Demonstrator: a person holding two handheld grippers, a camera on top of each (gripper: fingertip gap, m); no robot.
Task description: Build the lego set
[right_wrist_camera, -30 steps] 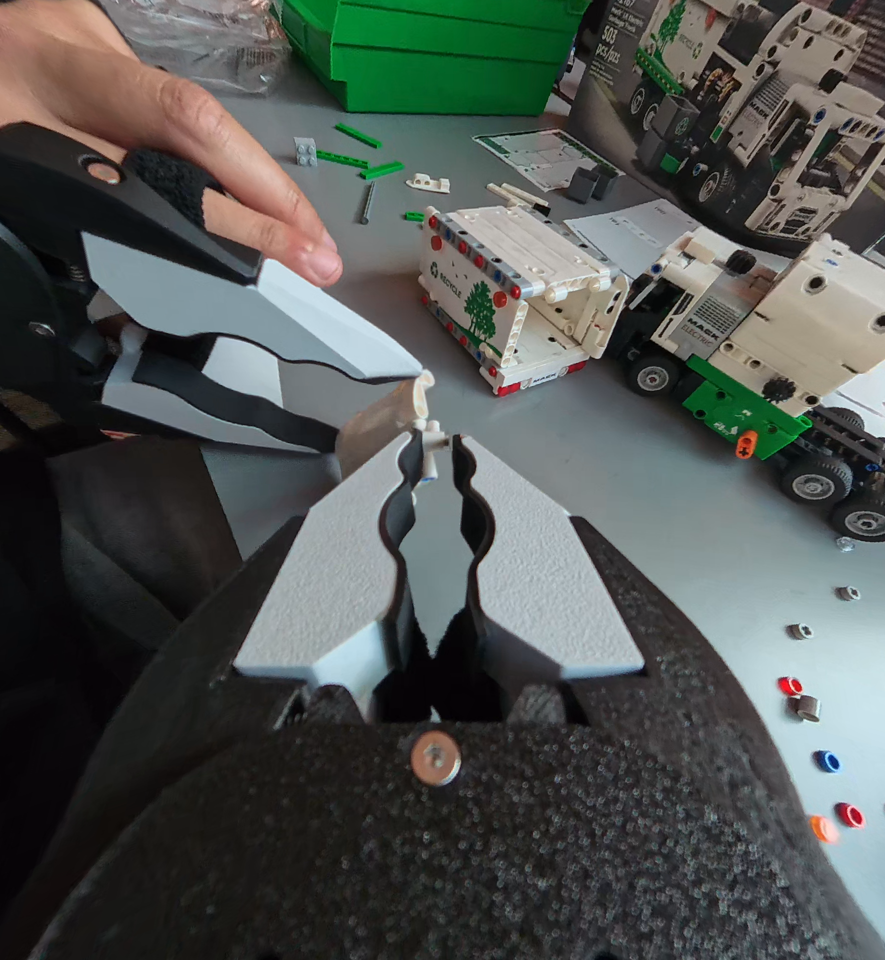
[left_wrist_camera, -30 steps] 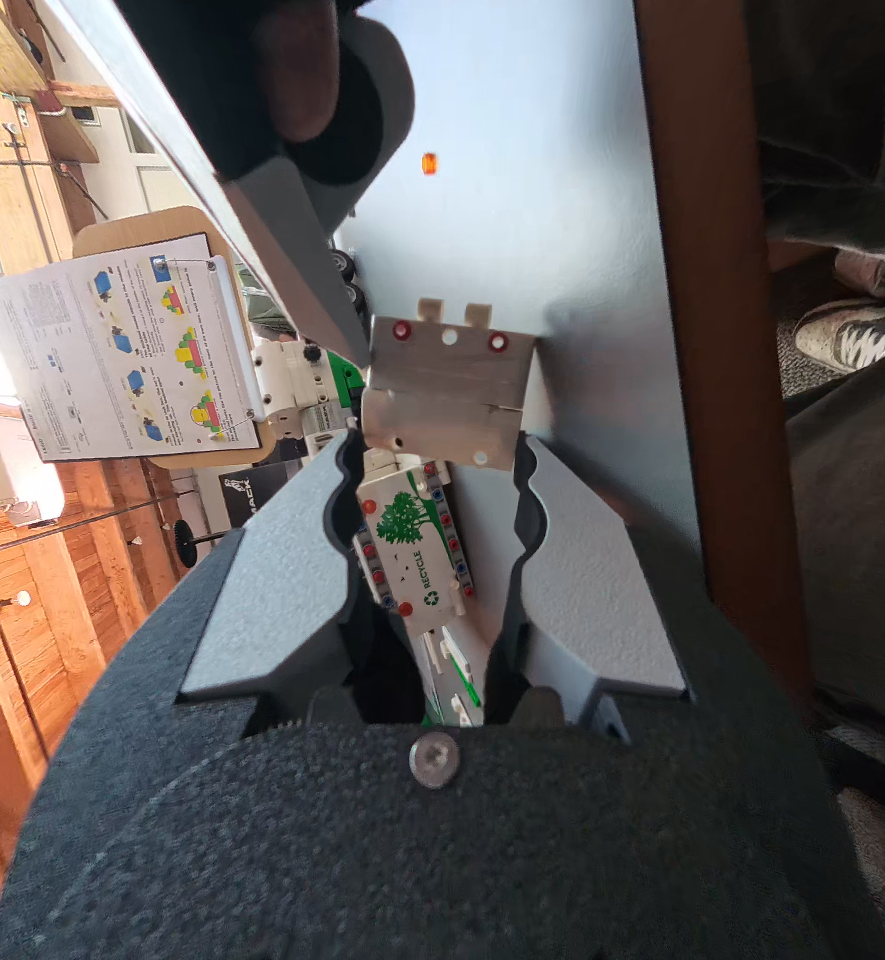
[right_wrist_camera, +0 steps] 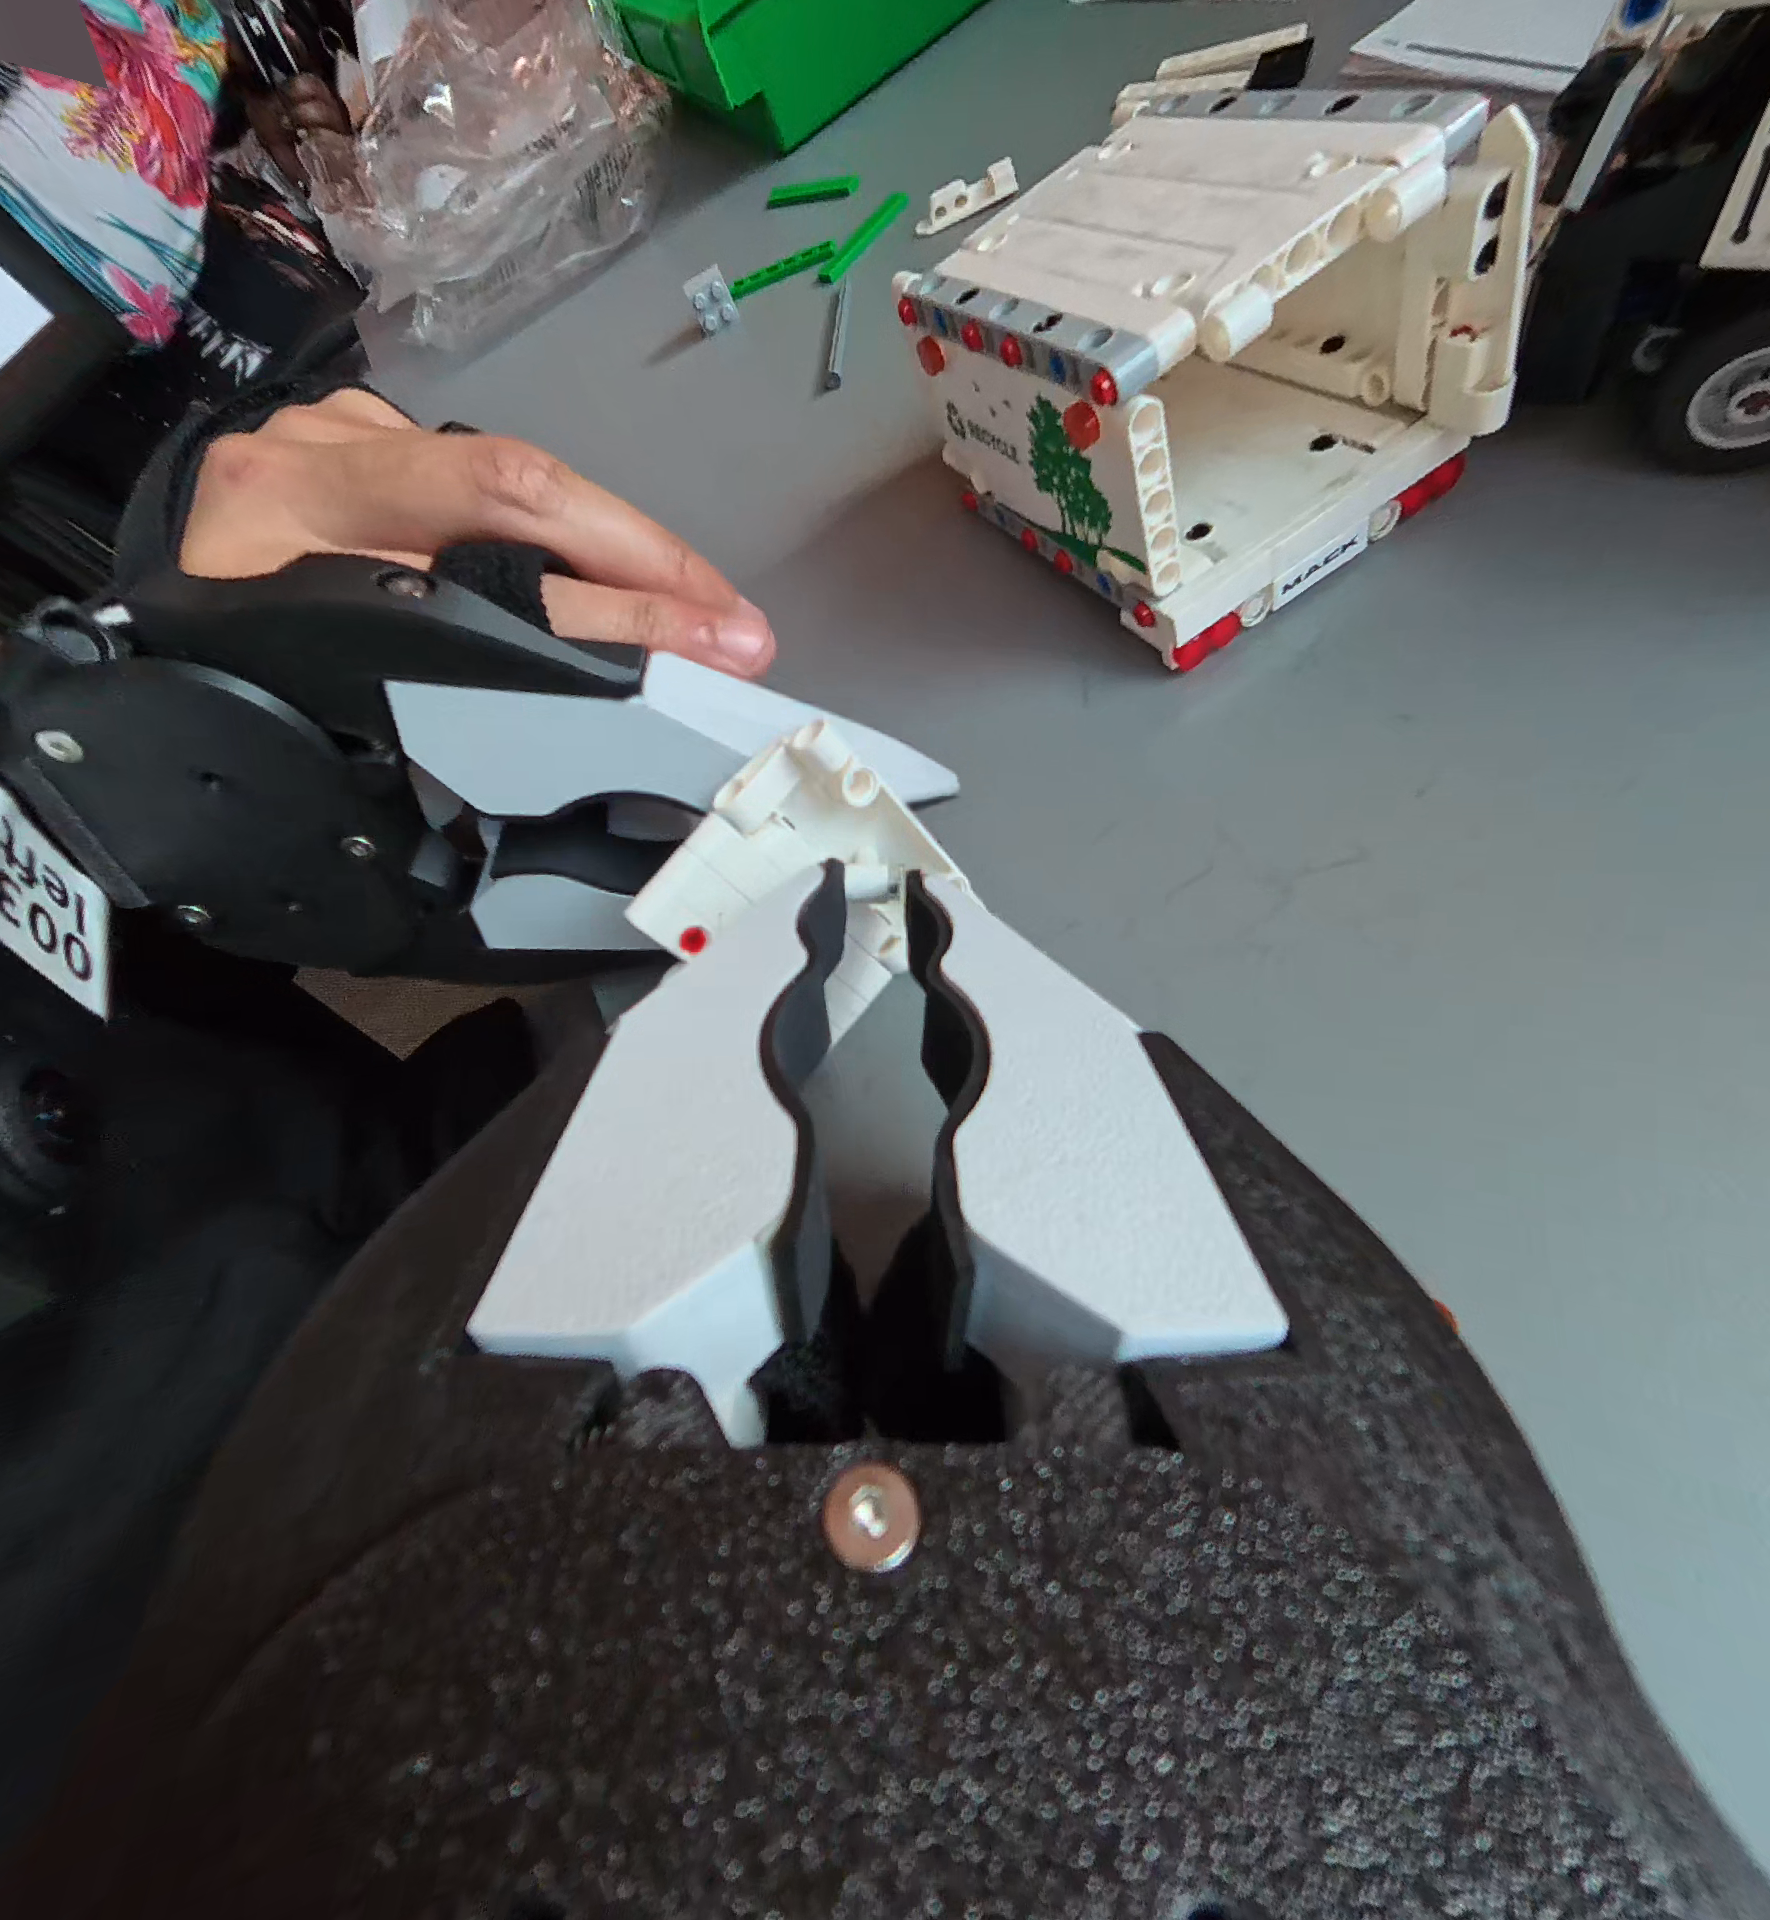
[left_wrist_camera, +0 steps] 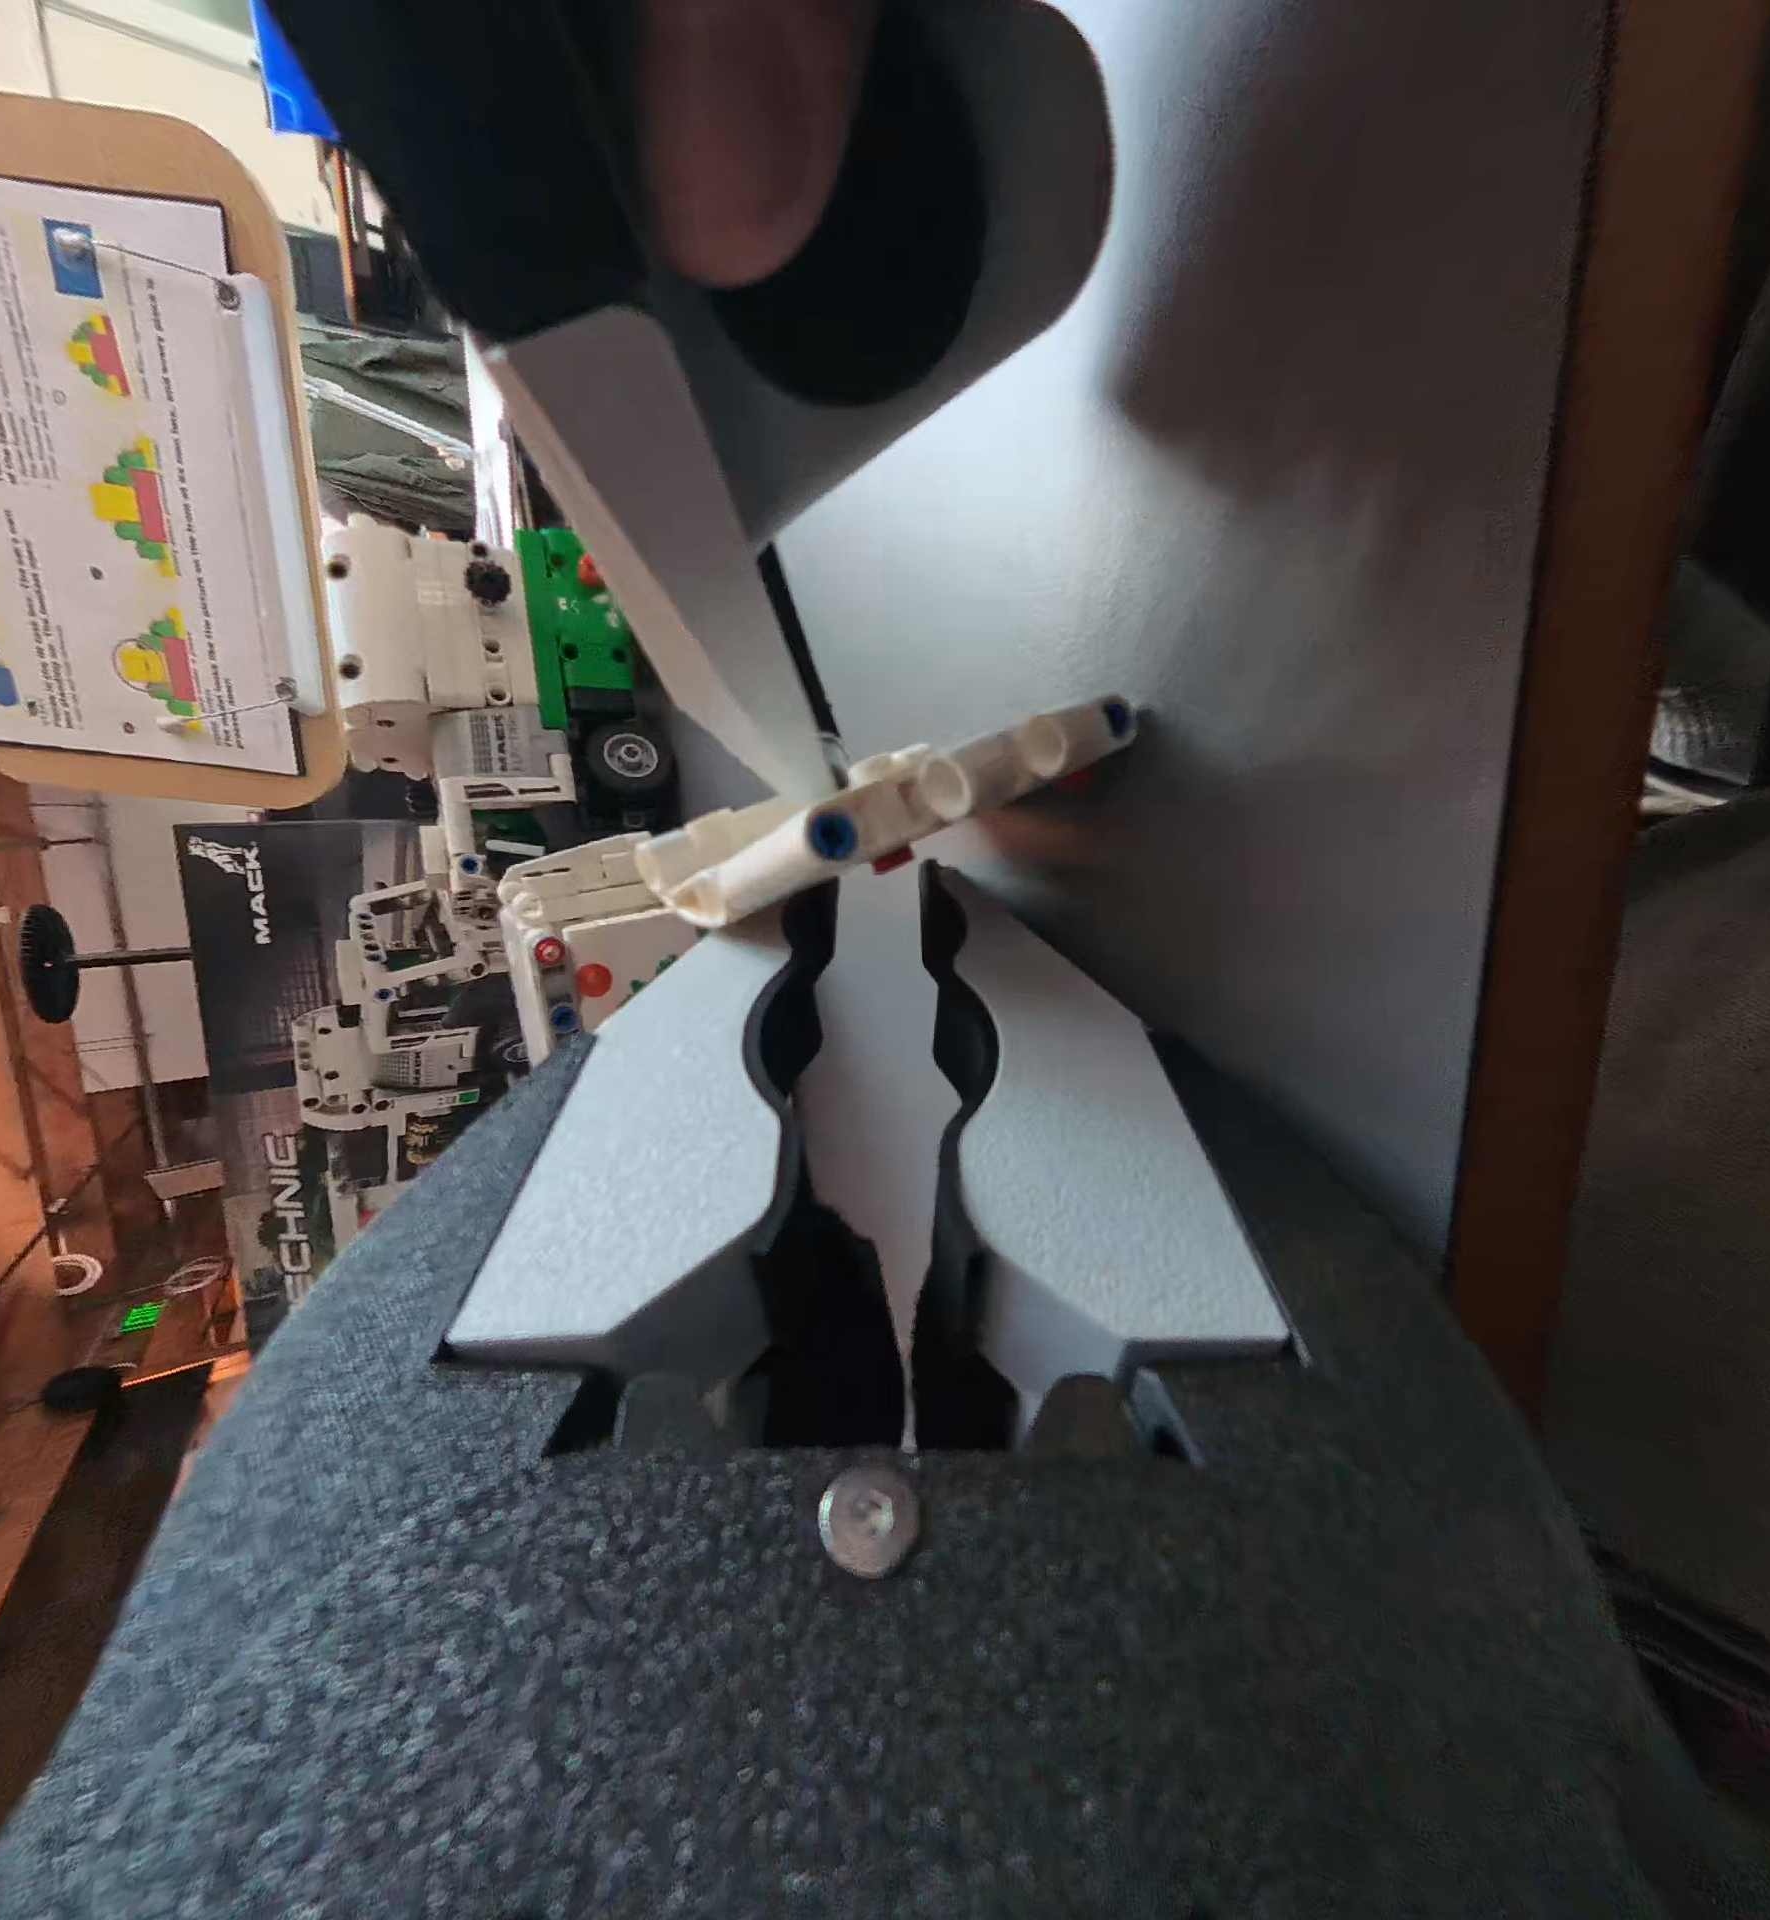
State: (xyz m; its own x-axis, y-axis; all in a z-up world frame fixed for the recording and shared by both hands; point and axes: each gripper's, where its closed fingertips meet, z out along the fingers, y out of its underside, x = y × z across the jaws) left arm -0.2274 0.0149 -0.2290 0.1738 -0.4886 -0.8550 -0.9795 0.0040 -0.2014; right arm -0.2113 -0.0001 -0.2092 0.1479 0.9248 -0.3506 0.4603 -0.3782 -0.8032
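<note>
Here, the white panel assembly (right_wrist_camera: 808, 831) sits at both claw tips: right claw (right_wrist_camera: 873, 885) narrowly pinches its small pin; left claw (left_wrist_camera: 879, 878) narrow, grip unclear. Grey table (right_wrist_camera: 1380, 935) rightward lies bare.

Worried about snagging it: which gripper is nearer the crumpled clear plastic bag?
Left. The left gripper lies just before the crumpled clear plastic bag; the right gripper sits farther back.
</note>
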